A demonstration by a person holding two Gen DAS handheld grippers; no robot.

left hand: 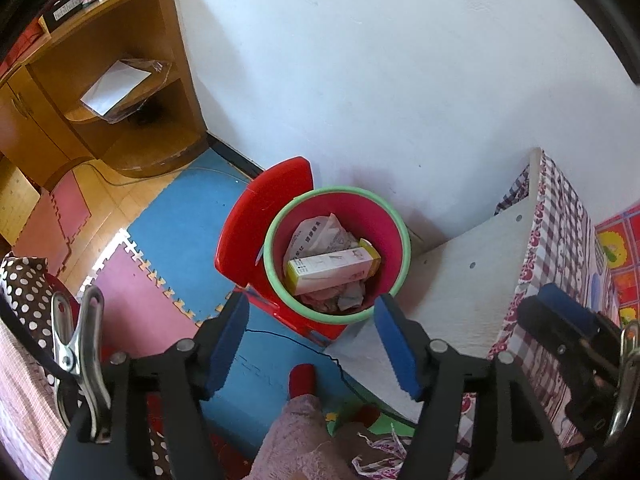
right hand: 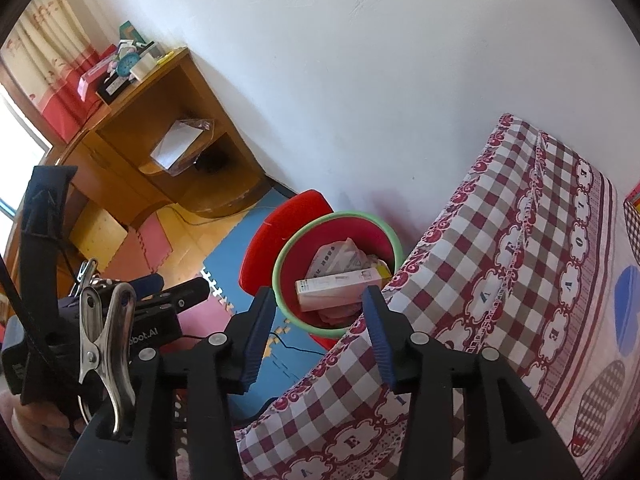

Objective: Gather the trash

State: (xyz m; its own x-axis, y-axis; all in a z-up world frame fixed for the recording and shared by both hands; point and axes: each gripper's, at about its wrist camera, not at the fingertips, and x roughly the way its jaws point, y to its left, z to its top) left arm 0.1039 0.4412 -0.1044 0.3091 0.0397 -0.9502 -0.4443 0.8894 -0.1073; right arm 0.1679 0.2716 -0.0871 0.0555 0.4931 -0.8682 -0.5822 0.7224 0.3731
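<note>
Both grippers empty: my left gripper (left hand: 312,340) spread wide, nothing btwn the pads; right gripper (right hand: 316,338) parted too, holding nothing. Box (left hand: 334,267) lies in the bin (left hand: 402,236) w/ crumpled paper (left hand: 320,232). Drop step looks done; next I'd find more trash.

A white wall (left hand: 400,60) is met by a wooden shelf unit (left hand: 120,92); the floor is laid with foam mats (left hand: 188,216); a checked bedcover (right hand: 500,260) is sunlit.
</note>
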